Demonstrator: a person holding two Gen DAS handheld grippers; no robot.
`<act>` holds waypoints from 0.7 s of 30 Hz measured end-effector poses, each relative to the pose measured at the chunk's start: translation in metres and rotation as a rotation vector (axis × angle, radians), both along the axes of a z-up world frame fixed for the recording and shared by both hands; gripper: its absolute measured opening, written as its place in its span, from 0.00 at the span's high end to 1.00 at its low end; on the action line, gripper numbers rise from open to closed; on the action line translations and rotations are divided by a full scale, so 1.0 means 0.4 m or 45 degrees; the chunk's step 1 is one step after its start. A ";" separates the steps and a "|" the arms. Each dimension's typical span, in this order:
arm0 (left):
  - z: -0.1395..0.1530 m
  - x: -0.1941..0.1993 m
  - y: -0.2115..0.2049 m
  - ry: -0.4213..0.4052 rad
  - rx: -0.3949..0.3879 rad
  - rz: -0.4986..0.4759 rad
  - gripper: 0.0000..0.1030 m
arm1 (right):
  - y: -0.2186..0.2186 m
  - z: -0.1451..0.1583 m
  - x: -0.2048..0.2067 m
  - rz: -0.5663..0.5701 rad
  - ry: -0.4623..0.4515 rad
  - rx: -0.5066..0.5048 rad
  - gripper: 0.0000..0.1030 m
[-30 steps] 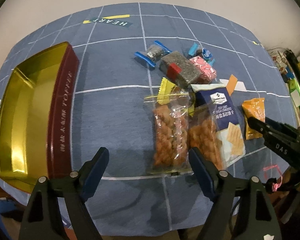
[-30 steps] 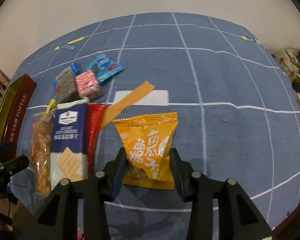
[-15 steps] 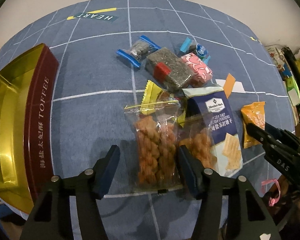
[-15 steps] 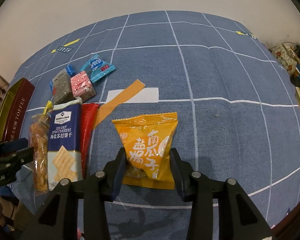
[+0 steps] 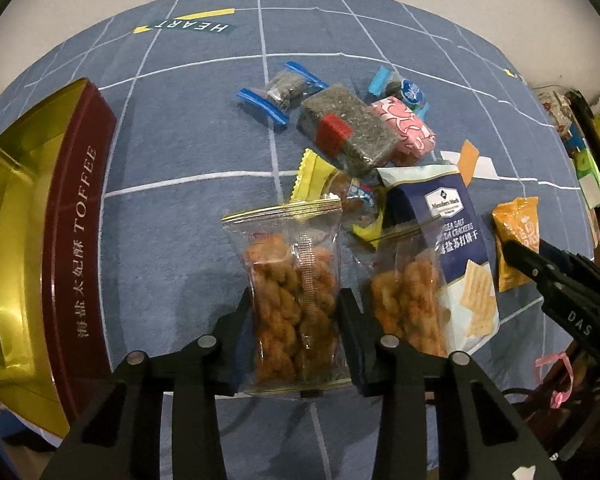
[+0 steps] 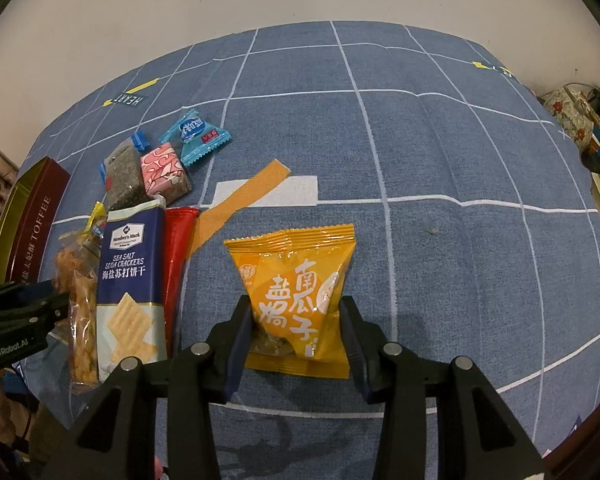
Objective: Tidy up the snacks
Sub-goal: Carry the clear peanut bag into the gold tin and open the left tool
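Our left gripper [image 5: 296,332] closes around the clear packet of orange twisted snacks [image 5: 292,300], its long axis running straight ahead; the gold-lined red toffee tin [image 5: 74,240] lies left. Our right gripper [image 6: 298,332] clamps the orange foil pouch [image 6: 296,288] on the table [image 6: 440,160].

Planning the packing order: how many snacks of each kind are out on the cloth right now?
Twist bags: 2
Flat packets: 3
Wrapped candies: 3
Wrapped blocks: 2
Total: 10
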State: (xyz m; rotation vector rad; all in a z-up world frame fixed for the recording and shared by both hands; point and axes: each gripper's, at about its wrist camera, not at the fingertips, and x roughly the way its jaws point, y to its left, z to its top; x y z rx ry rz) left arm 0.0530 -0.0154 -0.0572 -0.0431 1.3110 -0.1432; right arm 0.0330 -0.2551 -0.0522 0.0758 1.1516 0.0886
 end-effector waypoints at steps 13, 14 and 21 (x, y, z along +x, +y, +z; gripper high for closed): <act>0.125 -0.024 0.053 -0.116 0.027 -0.014 0.66 | 0.002 0.000 0.003 -0.005 0.016 -0.009 0.58; 0.141 -0.030 0.074 -0.130 0.035 -0.010 0.66 | 0.002 0.000 0.004 -0.005 0.019 -0.009 0.58; 0.195 -0.026 0.227 -0.187 0.147 0.081 0.65 | 0.010 0.000 0.017 -0.002 0.057 -0.025 0.57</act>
